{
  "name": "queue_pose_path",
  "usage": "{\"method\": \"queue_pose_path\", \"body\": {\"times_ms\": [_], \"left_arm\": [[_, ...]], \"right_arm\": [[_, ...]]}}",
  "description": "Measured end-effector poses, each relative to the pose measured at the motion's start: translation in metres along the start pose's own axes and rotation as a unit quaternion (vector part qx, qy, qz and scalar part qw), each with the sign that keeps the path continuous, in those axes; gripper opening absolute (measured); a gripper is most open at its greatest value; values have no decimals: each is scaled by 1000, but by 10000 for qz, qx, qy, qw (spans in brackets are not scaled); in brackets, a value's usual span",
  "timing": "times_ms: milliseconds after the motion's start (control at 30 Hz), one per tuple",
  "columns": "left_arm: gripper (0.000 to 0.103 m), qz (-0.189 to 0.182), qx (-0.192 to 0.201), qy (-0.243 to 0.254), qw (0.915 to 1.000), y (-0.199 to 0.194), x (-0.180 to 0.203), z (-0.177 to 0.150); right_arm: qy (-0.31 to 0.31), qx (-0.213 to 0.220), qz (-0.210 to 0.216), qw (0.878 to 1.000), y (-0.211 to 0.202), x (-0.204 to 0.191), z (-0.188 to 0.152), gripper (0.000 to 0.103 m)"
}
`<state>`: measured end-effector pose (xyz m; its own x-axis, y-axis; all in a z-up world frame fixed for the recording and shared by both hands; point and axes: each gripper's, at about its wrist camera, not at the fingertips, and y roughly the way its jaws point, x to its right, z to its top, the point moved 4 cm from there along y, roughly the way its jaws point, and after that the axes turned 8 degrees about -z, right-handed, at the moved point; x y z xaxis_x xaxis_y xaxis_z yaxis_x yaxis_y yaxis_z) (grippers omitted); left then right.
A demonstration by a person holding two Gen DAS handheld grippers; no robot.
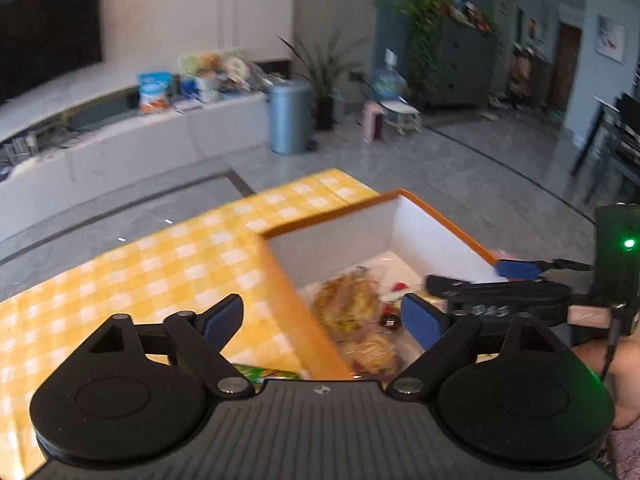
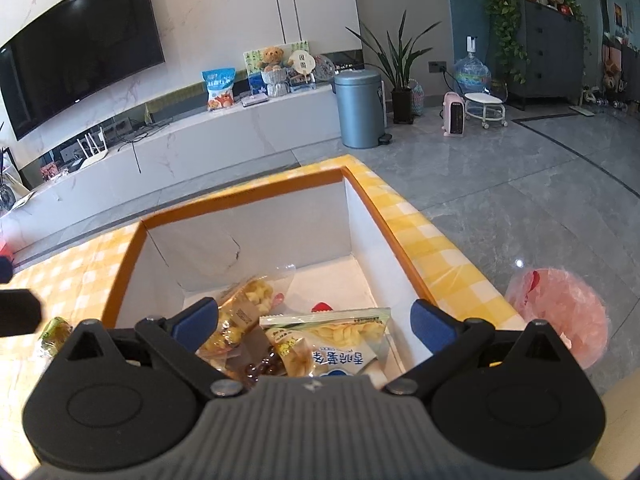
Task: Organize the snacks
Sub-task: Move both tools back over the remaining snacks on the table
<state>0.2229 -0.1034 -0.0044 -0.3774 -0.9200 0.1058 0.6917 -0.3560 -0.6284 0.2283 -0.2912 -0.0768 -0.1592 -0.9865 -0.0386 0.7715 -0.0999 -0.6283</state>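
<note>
I hold both grippers over an orange-rimmed box (image 2: 362, 216) on a yellow checked table (image 1: 168, 256), with several snack packets already lying on its white floor. My right gripper (image 2: 316, 322) hangs above the box with its fingers spread wide and nothing between them. Directly below lies a chip bag (image 2: 336, 340), flat, its printed face up, partly over a clear bag of yellow puffs (image 2: 244, 312) and a scatter of dark round sweets (image 2: 260, 368). My left gripper (image 1: 320, 318), also spread and empty, straddles the box's near wall, one finger outside over the cloth and one inside.

One green packet (image 2: 54, 334) is outside the box, on the cloth beside its left wall; it shows as a green sliver under the left gripper in that wrist view. By my reading it is the piece left to move.

I judge these packets light, soft and crinkly, with slick film that could slide between the pads. The puffed contents would crush under a hard squeeze. I would take the green packet across its narrow middle or by a sealed end, closing gently. Its exact shape is too hidden to say more.

A pink bag (image 2: 556, 312) sits on the floor beyond the table's right edge.
</note>
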Motion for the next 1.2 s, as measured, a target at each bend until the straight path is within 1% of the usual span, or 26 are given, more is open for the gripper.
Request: {"method": "queue_pose_path", "body": {"times_ms": [33, 133, 233, 267, 367, 467, 567, 733, 800, 867, 933, 1000, 1033, 1100, 1200], "left_arm": [[98, 91, 47, -21, 9999, -6, -3, -4], [98, 225, 141, -86, 9996, -22, -12, -18], [98, 543, 265, -218, 9979, -33, -25, -31], [98, 588, 329, -199, 9975, -36, -28, -35], [97, 690, 253, -278, 9969, -40, -41, -47], [97, 690, 267, -437, 9963, -46, -52, -58], [97, 743, 288, -583, 9951, -52, -64, -71], [97, 783, 313, -1083, 9905, -58, -92, -89], [97, 831, 308, -1251, 9882, -59, -105, -96], [97, 931, 266, -1335, 9863, -57, -119, -104], [97, 1108, 203, -1502, 9822, -55, -134, -115], [97, 1150, 70, -1675, 9791, -52, -149, -125], [97, 1123, 29, -1708, 9789, -49, -155, -128], [97, 1142, -26, -1762, 9777, -47, -165, -136], [97, 1227, -172, -2034, 9712, -42, -181, -146]], "right_arm": [[-2, 84, 0, 10000, -4, -1, 1, 100], [37, 383, -20, 9993, -22, -5, 3, 100], [119, 696, 48, 9975, -44, -12, 7, 100], [135, 789, 98, 9967, -51, -16, 7, 100], [33, 1032, 299, 9942, -67, -34, 9, 100], [-62, 1083, 413, 9932, -76, -54, 8, 100], [-101, 1115, 680, 9914, -85, -75, 8, 100], [-204, 1081, 1047, 9884, -95, -117, 5, 100], [-275, 960, 1118, 9887, -92, -136, 2, 100], [-374, 749, 1147, 9899, -84, -155, 0, 100], [-490, 524, 1245, 9896, -72, -177, -4, 100], [-575, 352, 1319, 9890, -60, -194, -8, 100], [-634, 312, 1330, 9886, -56, -201, -13, 100], [-752, 299, 1321, 9879, -45, -210, -19, 100], [-812, 133, 1340, 9876, -28, -211, -27, 100]]}}
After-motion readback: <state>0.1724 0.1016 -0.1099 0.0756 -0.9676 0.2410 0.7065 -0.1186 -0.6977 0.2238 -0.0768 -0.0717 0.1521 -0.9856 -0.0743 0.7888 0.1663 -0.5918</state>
